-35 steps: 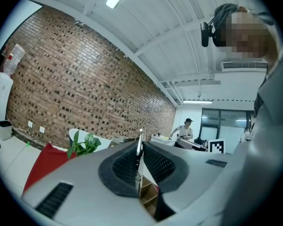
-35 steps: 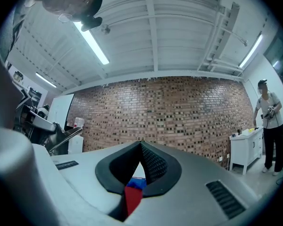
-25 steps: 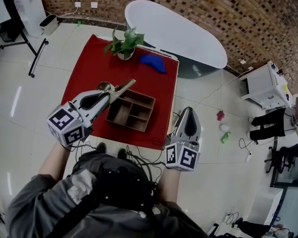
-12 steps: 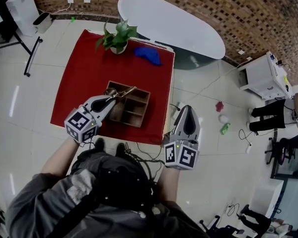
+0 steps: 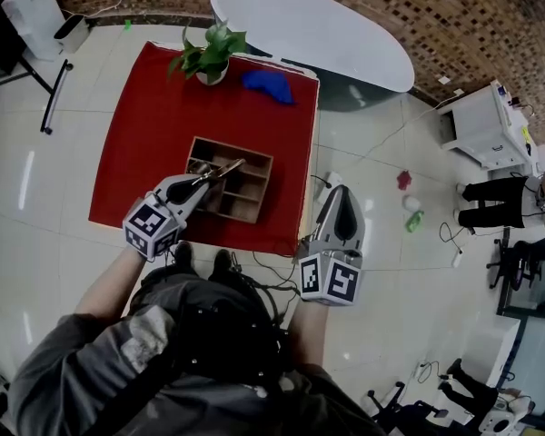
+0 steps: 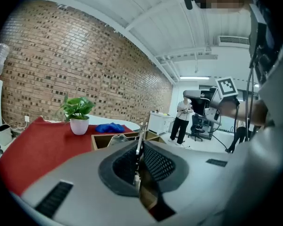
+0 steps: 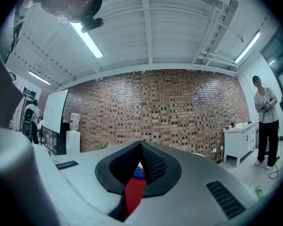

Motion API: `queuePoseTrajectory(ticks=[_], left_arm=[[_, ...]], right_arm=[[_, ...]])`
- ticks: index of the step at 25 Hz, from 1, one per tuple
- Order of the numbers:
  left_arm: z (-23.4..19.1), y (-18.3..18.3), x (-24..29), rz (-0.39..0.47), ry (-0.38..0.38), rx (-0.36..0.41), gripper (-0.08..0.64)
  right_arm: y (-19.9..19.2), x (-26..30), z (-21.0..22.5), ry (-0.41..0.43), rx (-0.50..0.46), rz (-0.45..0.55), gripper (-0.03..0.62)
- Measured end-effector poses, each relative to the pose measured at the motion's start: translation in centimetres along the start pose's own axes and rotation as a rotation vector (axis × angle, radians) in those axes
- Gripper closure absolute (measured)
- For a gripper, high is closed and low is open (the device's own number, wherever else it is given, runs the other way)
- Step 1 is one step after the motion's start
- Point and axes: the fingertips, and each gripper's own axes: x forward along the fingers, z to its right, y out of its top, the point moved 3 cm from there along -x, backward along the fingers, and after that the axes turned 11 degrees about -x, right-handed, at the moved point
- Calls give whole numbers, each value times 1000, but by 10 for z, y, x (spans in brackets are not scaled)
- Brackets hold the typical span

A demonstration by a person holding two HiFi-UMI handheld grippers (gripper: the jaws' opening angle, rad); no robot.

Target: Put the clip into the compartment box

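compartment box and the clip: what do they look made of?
Compartment box: looks like wood, matte mid-brown, with thin flat walls and dividers. Clip: probably metal, a thin pale strip with a slight sheen; too small to be sure.

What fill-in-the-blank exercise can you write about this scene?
The ____ hand-held gripper is shut on the thin metal clip over the brown wooden compartment box.
The box stands on a ____ tablecloth.
The green plant grows in a ____ pot.
Missing words: left; red; white.
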Motion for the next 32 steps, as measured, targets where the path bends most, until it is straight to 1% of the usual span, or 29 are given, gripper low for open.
queuePoseTrajectory(ticks=[6, 8, 9, 10, 12, 15, 17, 19, 22, 28, 32], left_arm=[[-3, -2, -4, 9, 43, 45, 486], [-1, -1, -6, 14, 37, 66, 420], [1, -2, -7, 12, 30, 80, 397], [2, -1, -7, 11, 25, 93, 394], [5, 2, -9, 19, 18, 105, 394], [11, 16, -17, 64, 10, 104, 394], [17, 31, -25, 110, -1, 102, 394], [24, 52, -36, 175, -7, 90, 394], [28, 83, -56, 255, 4, 72, 400], [23, 117, -85, 299, 61, 58, 483], [20, 130, -101, 325, 86, 42, 503]], right_arm=[[0, -1, -5, 7, 10, -1, 573], [1, -1, -7, 11, 10, 1, 573], [1, -1, -8, 12, 10, 2, 573], [2, -1, -9, 13, 10, 3, 572], [3, 0, -12, 17, 8, 7, 573], [7, -1, -14, 20, 8, 16, 574], [10, -2, -13, 14, 9, 24, 574], [14, -3, -13, 9, 14, 35, 574], [22, -4, -17, 18, 19, 56, 573], [38, -5, -28, 47, 13, 94, 574], [48, -7, -34, 67, 8, 96, 574]])
